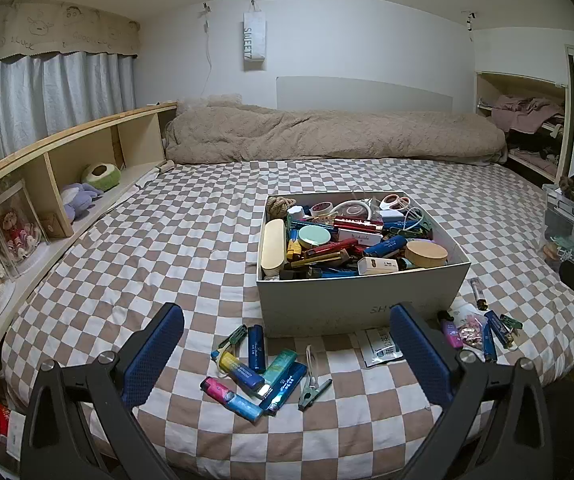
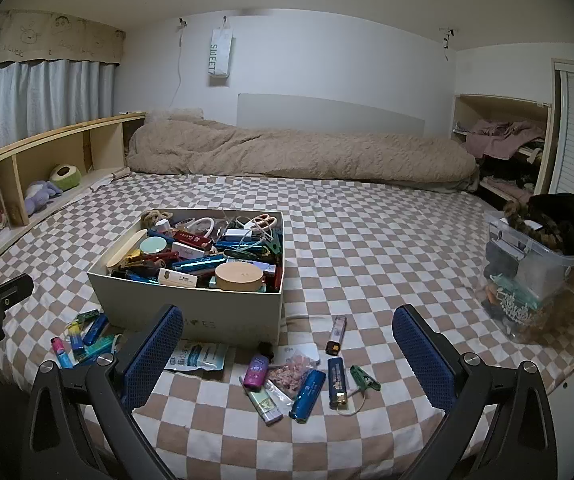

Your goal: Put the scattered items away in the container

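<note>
The pale grey cardboard box, open-topped and heaped with lighters, tubes, a round wooden tin and a coil of rope, sits on the brown-and-white checked bedsheet just ahead of both my grippers, straight in front of the left one and ahead and to the left of the right one. My left gripper stands wide apart with nothing between its blue ribbed pads, tipped down toward the sheet; below and between them lies a loose cluster: a pink-and-blue plastic lighter, a yellow-topped blue lighter, a dark blue lighter, a teal lighter and a green clothes peg, all short of the box's near wall. My right gripper is likewise spread wide and empty, angled down over a second scatter in front of the box: a purple-and-pink small bottle, a clear bag of pinkish bits, a metallic blue lighter, a navy lighter with a gold cap, a green peg on a white cord and a pale green flat lighter. A white-and-teal sachet lies just beside its left pad, touching the box's foot. Farther right stands a clear plastic storage tub, well apart, and the beige quilt lies rolled along the far side of the bed.
</note>
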A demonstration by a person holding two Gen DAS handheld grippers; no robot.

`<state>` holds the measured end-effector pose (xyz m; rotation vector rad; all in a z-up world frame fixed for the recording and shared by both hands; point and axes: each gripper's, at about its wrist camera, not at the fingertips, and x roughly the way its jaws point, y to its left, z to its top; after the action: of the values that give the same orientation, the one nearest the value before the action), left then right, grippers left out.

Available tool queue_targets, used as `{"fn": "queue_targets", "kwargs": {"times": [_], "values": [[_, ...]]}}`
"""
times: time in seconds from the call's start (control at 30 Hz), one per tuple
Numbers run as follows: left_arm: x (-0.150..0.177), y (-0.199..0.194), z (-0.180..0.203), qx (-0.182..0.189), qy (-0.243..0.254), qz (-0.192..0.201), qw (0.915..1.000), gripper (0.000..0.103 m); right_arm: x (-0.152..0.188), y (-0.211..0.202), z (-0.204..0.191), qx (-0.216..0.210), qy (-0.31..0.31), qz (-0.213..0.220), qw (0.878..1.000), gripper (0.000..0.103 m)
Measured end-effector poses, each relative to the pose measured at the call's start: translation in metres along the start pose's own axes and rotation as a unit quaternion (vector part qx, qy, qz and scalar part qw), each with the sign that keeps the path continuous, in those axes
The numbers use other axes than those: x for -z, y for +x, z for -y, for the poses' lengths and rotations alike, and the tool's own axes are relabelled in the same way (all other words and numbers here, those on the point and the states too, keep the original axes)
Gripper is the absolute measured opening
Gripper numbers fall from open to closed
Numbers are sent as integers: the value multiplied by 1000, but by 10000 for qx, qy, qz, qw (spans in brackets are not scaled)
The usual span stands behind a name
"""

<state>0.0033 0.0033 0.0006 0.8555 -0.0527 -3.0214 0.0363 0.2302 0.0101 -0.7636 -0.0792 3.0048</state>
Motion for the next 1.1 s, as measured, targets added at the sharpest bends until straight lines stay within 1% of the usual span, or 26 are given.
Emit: {"fn": "queue_targets", "kwargs": {"times": [0.73,1.1], "values": [[1,-1,-1,8,3,-9,10000,103,0,1,-6,82,-113,-56,9999,103],[0,-2,-6,8,-6,22,10000,103,-1,1,-5,107,-143,-10,9998,103]]}}
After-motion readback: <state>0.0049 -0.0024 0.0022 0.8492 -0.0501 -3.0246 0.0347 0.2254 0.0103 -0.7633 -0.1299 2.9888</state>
